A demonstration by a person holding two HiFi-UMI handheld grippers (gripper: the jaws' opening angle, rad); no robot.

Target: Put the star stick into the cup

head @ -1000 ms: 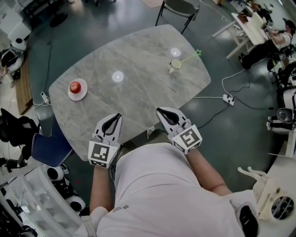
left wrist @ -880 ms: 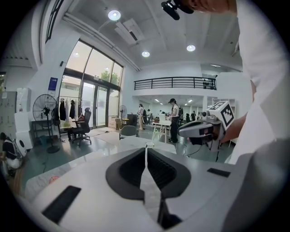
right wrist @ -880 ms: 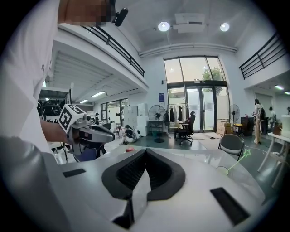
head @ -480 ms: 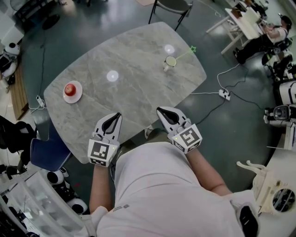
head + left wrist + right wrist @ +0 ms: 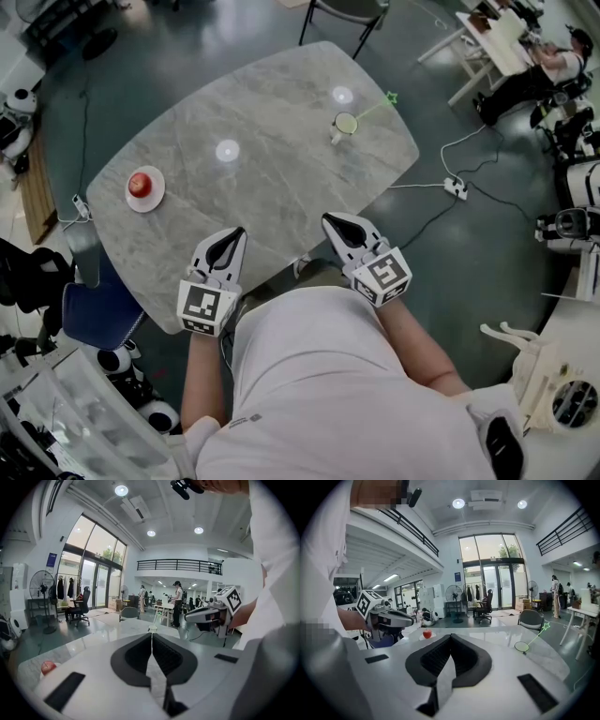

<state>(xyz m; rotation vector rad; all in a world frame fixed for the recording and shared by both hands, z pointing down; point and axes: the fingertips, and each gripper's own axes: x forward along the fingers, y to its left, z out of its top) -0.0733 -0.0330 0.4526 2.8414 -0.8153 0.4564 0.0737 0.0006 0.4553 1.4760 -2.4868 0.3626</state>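
Marble table [image 5: 262,192] on grey floor [image 5: 187,52] bears cup [image 5: 345,125], star stick [image 5: 374,107], apple [image 5: 140,183].

This is looking like a big open-plan robotics lab or tech office hall. Daylight is pouring through a two-storey glazed wall [image 5: 492,569], and a railed mezzanine [image 5: 176,565] is running along the far side under recessed ceiling lights [image 5: 121,490]. A pedestal fan [image 5: 41,585], a swivel office chair [image 5: 83,607] and a clothes rack [image 5: 61,587] are standing on the polished grey floor [image 5: 234,37]. A person [image 5: 177,603] is standing by the far desks [image 5: 497,37]. A power strip [image 5: 457,187] and its cable [image 5: 466,141] are trailing right of the marble-topped table [image 5: 262,141], and white robot-like machines [image 5: 21,101] are sitting at the left edge.
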